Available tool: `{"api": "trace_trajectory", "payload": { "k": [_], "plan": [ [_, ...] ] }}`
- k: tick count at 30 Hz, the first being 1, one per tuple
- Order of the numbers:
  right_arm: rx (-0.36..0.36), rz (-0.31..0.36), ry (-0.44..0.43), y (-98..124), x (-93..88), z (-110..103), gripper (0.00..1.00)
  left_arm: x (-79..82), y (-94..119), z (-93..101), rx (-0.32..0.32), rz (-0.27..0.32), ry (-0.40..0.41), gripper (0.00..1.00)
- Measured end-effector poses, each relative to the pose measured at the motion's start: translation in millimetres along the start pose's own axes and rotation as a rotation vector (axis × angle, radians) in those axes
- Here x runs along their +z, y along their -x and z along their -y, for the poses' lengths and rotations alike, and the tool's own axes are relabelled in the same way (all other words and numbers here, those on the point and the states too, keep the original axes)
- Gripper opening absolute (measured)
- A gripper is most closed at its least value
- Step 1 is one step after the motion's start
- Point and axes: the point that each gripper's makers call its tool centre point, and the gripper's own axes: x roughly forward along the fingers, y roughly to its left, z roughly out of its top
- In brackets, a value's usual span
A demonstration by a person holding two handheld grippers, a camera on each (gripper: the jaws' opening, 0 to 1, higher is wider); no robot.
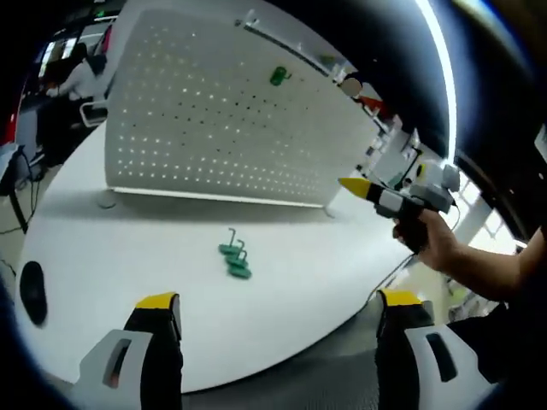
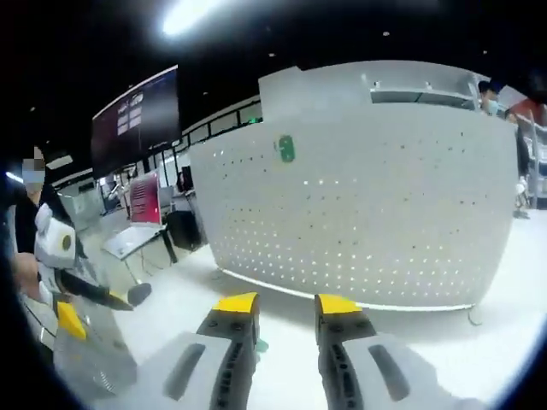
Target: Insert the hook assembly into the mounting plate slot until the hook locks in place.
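Observation:
A white perforated mounting plate [image 1: 222,128] [image 2: 367,213] stands upright on the white table [image 1: 128,248]. One green hook [image 1: 279,76] [image 2: 286,148] hangs high on it. Several loose green hooks [image 1: 235,256] lie on the table in front of it. My left gripper [image 1: 279,301] [image 2: 92,310] hovers over the table's near edge, open wide and empty, the loose hooks just ahead of it. My right gripper [image 2: 287,306] [image 1: 355,186] is held in the air facing the plate's lower part; its yellow fingertips stand a narrow gap apart with nothing between them. A hand [image 1: 436,243] holds it.
A black oval object [image 1: 32,290] lies near the table's left edge. The plate's foot [image 1: 329,209] rests on the table at its right end. People sit at desks behind the plate [image 1: 77,73]. A large dark screen [image 2: 137,120] hangs in the room beyond.

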Motion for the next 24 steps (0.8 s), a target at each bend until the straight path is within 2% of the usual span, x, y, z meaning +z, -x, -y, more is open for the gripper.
{"api": "trace_trajectory", "payload": {
  "k": [3,7,10,18,24],
  "plan": [
    [0.01,-0.056,0.007,1,-24.2,-9,0.25,-1.0,0,-1.3,0.003,-0.011,-0.004,0.96],
    [0.027,-0.102,0.008,6,-43.0,-19,0.27,-0.6,1,-3.3,0.006,-0.017,-0.009,0.96],
    [0.059,-0.191,0.028,12,-63.7,-26,0.29,-3.0,1,-3.7,0.005,-0.027,-0.013,0.96],
    [0.081,-0.284,0.017,26,-97.6,-30,0.29,-17.4,4,-6.6,0.009,-0.062,-0.004,0.97],
    [0.125,-0.323,-0.047,34,-109.8,-41,0.3,-27.0,6,-7.5,0.016,-0.077,0.008,0.98]
  ]
}}
